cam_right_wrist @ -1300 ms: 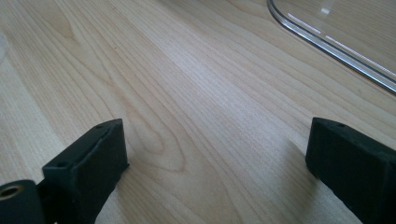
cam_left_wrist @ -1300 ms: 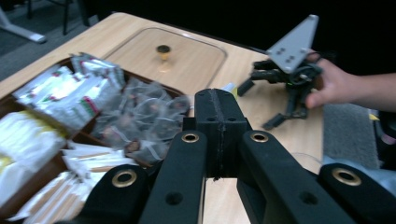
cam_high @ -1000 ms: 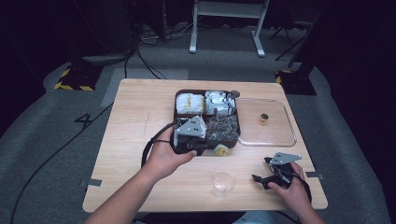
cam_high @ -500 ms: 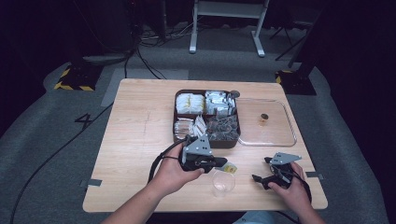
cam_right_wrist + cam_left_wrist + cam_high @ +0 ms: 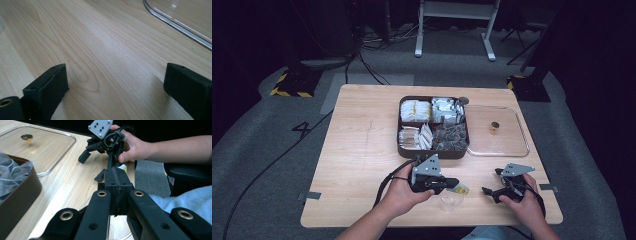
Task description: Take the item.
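Tea bag packet [image 5: 459,189], a small yellow sachet, sits pinched at the tip of the left gripper [image 5: 452,185], whose jaws are pressed together on it, and it hangs just over a clear cup [image 5: 451,201] standing on the table [image 5: 357,150] near the front edge. My reading is that the carrying step is nearly over: the packet has been taken from the compartment box [image 5: 433,128] and is being lined up above the cup. The next move calls for centring the packet over the rim and parting the jaws so it drops inside rather than beside it. The right gripper [image 5: 492,191] rests on the table to the right, jaws wide with nothing between them, near the clear lid [image 5: 499,145] with its small knob. The left gripper view shows only a sliver of the packet [image 5: 123,167] past the closed jaws and part of the cup below, which the high view gives whole; the right gripper view adds bare wood and the lid's edge [image 5: 175,23].
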`<state>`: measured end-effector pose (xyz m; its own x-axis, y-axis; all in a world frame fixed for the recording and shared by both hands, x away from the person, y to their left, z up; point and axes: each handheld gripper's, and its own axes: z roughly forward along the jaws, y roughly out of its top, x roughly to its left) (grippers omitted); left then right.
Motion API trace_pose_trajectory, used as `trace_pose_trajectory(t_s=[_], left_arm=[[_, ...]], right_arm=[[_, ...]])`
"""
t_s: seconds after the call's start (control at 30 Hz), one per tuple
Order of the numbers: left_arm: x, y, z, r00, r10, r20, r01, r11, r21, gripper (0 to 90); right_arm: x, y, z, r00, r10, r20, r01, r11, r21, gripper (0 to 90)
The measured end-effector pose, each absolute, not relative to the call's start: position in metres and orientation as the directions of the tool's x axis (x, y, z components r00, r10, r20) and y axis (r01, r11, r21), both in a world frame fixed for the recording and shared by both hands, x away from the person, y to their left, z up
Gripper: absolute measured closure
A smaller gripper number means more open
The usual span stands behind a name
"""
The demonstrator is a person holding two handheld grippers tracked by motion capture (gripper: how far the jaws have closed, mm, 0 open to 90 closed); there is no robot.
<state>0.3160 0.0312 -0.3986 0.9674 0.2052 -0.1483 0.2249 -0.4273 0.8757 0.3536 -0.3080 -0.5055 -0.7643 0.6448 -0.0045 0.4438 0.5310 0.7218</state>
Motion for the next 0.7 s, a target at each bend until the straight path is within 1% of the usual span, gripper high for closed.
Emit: trace_pose_trajectory(t_s=[0.4,0.43,0.47,0.53,0.57,0.7], left_arm=[[0.316,0.031,-0.415,0.964,0.193,-0.182,0.249,-0.419,0.873,89.1],[0.316,0.03,-0.417,0.964,0.197,-0.178,0.247,-0.42,0.873,84.2],[0.316,0.03,-0.417,0.962,0.203,-0.18,0.252,-0.419,0.872,73.7],[0.315,0.03,-0.418,0.962,0.213,-0.172,0.25,-0.428,0.869,64.6],[0.315,0.03,-0.418,0.962,0.22,-0.163,0.246,-0.434,0.866,64.6],[0.315,0.032,-0.419,0.961,0.234,-0.149,0.241,-0.437,0.867,59.2]], right_arm=[[0.354,-0.308,-0.505,-0.764,0.645,-0.004,0.444,0.531,0.722,5.6],[0.354,-0.308,-0.505,-0.764,0.645,-0.004,0.444,0.531,0.722,5.6],[0.354,-0.308,-0.505,-0.764,0.645,-0.004,0.444,0.531,0.722,5.6],[0.354,-0.308,-0.505,-0.764,0.645,-0.004,0.444,0.531,0.722,5.6],[0.354,-0.308,-0.505,-0.764,0.645,-0.004,0.444,0.531,0.722,5.6],[0.354,-0.308,-0.505,-0.764,0.645,-0.004,0.444,0.531,0.722,5.6]])
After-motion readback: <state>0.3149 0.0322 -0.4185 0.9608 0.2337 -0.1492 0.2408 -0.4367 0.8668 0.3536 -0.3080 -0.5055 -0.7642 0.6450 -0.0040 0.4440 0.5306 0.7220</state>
